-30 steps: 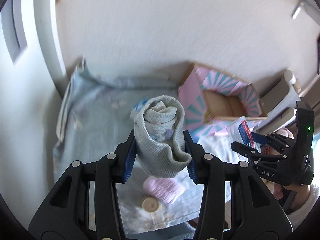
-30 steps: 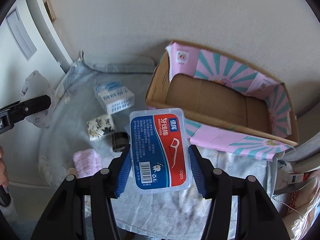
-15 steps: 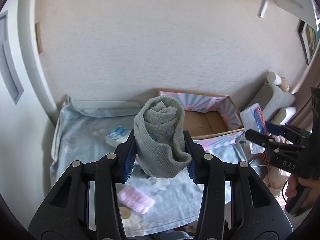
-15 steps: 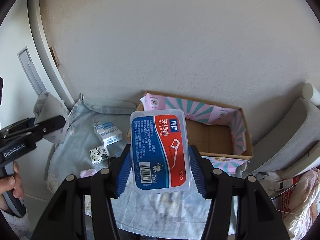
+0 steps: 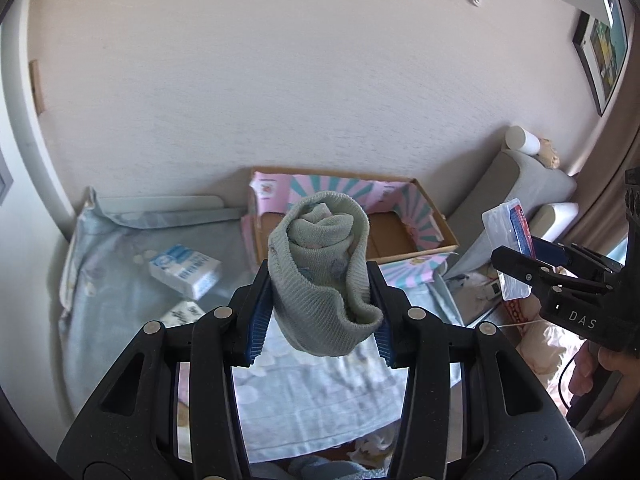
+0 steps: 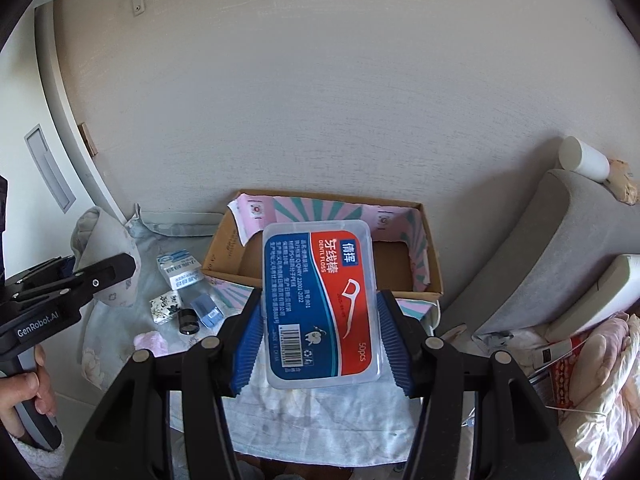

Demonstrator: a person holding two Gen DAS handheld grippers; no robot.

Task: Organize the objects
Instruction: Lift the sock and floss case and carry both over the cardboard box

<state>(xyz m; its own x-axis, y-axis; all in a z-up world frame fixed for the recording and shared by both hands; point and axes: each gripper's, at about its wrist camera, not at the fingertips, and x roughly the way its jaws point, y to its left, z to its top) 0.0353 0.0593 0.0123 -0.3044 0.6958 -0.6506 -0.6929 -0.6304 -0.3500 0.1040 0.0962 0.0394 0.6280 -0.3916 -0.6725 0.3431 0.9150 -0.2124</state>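
1. My left gripper [image 5: 320, 312] is clamped on a rolled grey-green sock [image 5: 322, 268]; both blue pads press into its sides, and the roll stands up between them with its open cuff hanging toward me.
2. My right gripper [image 6: 320, 340] is closed on a clear floss box [image 6: 320, 304] with a red and blue label; the pads grip its long edges, and the box stands on end, label facing me.
3. Both grippers hang in the air above a surface covered with a pale blue cloth [image 5: 312, 392].
4. Beyond both grippers, against the wall, sits an open cardboard box [image 6: 424, 276] lined with pink and teal paper. From the left camera the sock hides part of its inside; what shows is bare cardboard.
5. Ahead and left of my left gripper a white and blue carton [image 5: 185, 270] lies on the cloth, with a small floral packet [image 5: 182, 314] nearer to me.
6. From the right camera, ahead and left, I see the same carton [image 6: 180, 270], the floral packet [image 6: 166, 306], a small black cylinder [image 6: 188, 322], a blue item [image 6: 208, 312] just beside it, and something pink and fluffy [image 6: 151, 343] closer in.
7. To the right of my right gripper stands a grey cushion [image 6: 540, 252], with a white roll [image 6: 584, 158] on top of it.
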